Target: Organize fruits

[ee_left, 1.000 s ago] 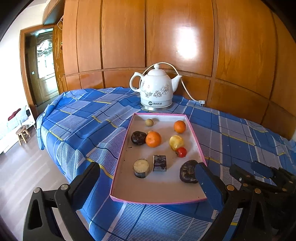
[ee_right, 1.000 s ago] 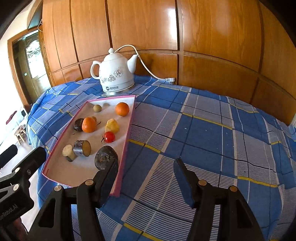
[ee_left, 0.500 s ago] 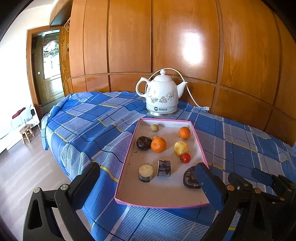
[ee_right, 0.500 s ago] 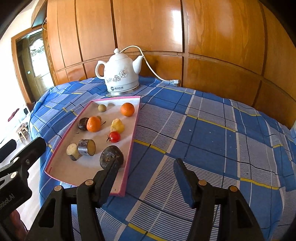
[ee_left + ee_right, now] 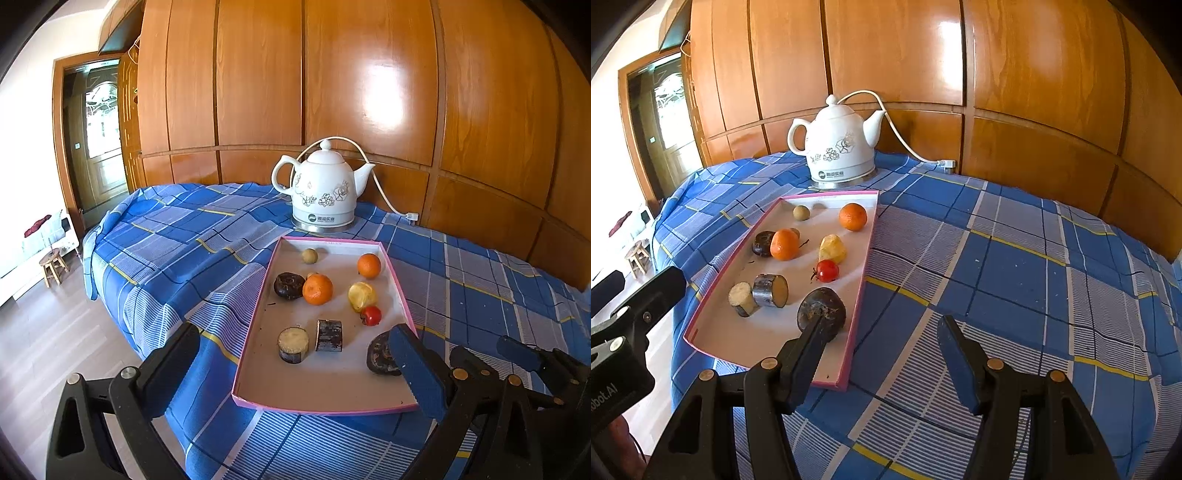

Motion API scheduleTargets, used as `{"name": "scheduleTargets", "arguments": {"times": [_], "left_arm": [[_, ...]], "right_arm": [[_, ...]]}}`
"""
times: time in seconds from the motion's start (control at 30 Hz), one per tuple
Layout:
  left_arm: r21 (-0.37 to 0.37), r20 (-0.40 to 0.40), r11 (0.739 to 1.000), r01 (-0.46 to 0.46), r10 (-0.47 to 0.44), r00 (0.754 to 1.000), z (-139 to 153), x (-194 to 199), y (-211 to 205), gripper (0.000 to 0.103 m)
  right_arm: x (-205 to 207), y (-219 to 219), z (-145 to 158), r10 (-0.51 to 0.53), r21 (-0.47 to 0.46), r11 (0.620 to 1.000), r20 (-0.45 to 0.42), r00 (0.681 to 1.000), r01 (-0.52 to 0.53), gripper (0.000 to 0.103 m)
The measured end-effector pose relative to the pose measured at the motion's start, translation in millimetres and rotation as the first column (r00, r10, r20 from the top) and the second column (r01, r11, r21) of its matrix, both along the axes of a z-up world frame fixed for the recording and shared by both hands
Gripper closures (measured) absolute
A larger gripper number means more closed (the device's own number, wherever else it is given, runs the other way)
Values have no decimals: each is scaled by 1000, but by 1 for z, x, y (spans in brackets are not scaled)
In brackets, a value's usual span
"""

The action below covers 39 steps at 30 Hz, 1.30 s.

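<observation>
A pink-rimmed tray (image 5: 325, 408) (image 5: 862, 288) lies on the blue checked cloth. In it are two oranges (image 5: 317, 289) (image 5: 368, 265), a yellow fruit (image 5: 361, 295), a small red tomato (image 5: 371, 315), a small tan round fruit (image 5: 309, 255), dark fruits (image 5: 288, 285) (image 5: 820, 310) and two cut dark-skinned pieces (image 5: 293, 344) (image 5: 329, 335). My left gripper (image 5: 291, 373) is open and empty, just short of the tray's near edge. My right gripper (image 5: 882, 358) is open and empty, above the cloth right of the tray's near corner.
A white flowered kettle (image 5: 323, 192) (image 5: 836, 147) with a cord stands behind the tray against the wood-panelled wall. The cloth-covered surface drops off at the left, with floor, a small stool (image 5: 53, 264) and a doorway beyond. Bare cloth (image 5: 1015, 277) stretches right of the tray.
Both grippers have drawn back and risen a little, so the tray and kettle look smaller and lower in view. Both jaws stay open. Nothing in the tray has moved.
</observation>
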<state>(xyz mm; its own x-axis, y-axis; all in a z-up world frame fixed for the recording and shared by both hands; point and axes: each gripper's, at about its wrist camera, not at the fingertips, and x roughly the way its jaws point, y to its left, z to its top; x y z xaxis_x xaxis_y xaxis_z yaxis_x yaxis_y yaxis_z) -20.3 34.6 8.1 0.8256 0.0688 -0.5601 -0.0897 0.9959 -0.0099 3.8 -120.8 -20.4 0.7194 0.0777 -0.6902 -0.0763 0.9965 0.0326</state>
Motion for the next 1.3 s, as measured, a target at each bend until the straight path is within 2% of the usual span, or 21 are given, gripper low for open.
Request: {"name": "scheduleTargets", "arguments": {"times": [1.3], "left_arm": [[-5,-15,1000,0,-1,1000,1,0,3,0]], "right_arm": [[-2,5,0,11,-10,1000,9,1000,-10,40]]}}
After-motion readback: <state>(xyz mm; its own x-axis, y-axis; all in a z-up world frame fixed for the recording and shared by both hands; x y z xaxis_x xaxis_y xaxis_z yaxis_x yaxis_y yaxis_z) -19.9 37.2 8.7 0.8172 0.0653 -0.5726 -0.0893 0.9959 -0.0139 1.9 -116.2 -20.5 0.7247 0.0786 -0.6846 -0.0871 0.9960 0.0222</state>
